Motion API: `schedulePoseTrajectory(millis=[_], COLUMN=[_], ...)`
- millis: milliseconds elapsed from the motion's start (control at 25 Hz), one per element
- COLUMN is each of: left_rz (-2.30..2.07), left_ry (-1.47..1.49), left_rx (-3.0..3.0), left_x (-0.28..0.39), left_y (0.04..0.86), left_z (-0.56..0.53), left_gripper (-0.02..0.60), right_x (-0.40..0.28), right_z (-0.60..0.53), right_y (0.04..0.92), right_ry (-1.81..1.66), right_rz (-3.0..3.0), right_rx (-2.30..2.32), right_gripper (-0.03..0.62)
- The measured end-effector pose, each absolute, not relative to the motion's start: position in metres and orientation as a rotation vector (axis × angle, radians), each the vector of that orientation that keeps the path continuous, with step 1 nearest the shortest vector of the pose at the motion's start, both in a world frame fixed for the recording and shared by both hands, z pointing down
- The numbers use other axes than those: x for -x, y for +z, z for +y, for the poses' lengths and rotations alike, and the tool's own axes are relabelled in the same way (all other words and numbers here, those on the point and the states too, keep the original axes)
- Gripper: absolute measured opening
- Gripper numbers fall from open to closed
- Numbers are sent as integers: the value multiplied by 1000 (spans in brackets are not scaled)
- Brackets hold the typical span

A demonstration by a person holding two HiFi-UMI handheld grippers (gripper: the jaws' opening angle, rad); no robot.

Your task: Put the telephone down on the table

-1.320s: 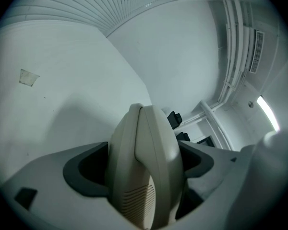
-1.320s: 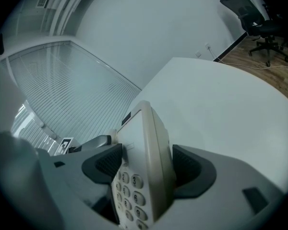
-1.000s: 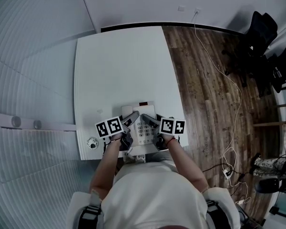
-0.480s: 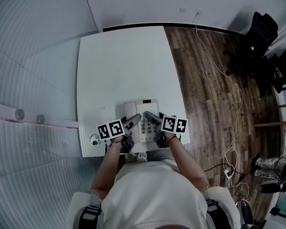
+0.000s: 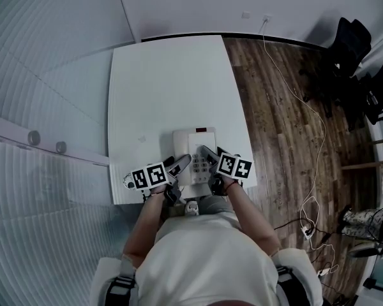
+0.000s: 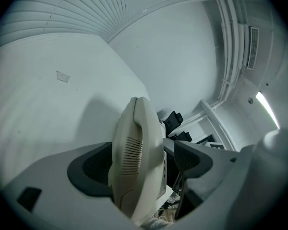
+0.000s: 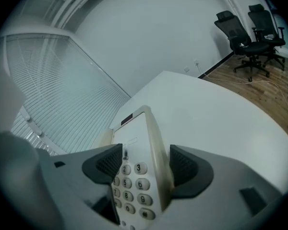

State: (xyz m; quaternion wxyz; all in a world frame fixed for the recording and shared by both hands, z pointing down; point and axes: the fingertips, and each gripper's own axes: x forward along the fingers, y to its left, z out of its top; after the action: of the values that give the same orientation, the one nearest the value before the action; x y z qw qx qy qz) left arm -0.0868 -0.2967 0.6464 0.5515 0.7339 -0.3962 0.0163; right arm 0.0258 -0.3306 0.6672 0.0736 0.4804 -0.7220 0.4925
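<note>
A beige telephone (image 5: 195, 150) with keypad and handset is held between both grippers over the near part of the white table (image 5: 166, 88). My left gripper (image 5: 180, 163) is shut on its handset side. The ribbed handset (image 6: 137, 162) fills the gap between the jaws of the left gripper (image 6: 143, 164). My right gripper (image 5: 207, 153) is shut on the keypad side. There the telephone (image 7: 134, 176) sits edge-up between the dark pads (image 7: 182, 166). Whether the telephone touches the table is hidden.
A small round object (image 5: 126, 182) lies at the table's near left corner, and a faint scrap (image 5: 142, 139) lies left of the telephone. Wooden floor with a loose cable (image 5: 306, 107) runs along the right. Office chairs (image 5: 351, 40) stand at the far right. Blinds line the left.
The telephone and both grippers have shifted slightly right and farther up the view. Both grippers keep their hold.
</note>
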Motion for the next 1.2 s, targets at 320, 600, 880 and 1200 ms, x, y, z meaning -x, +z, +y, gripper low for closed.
schedulePoseTrajectory(millis=[320,600,880,1200], left_rz=[-965,-1022,-1090,-1174], left_ry=[46,63,96,124], left_rx=[-1787,-1807,-1834,-1873], left_x=[93,96,97,96], left_y=[629,622,615,604], left_z=[-279,-260,-244,-230], left_gripper=[341,215,127,52], right_x=[-36,-46,-44,-30], right_z=[-305,-277,-256,-235], right_y=[652,636,604,588], right_ry=[1482,1379,1324,1198], right_rz=[-2199,-2218,-2314,-2379], right_rx=[-1519,-1603,-1604,-1521], right_gripper=[319,276,184,71])
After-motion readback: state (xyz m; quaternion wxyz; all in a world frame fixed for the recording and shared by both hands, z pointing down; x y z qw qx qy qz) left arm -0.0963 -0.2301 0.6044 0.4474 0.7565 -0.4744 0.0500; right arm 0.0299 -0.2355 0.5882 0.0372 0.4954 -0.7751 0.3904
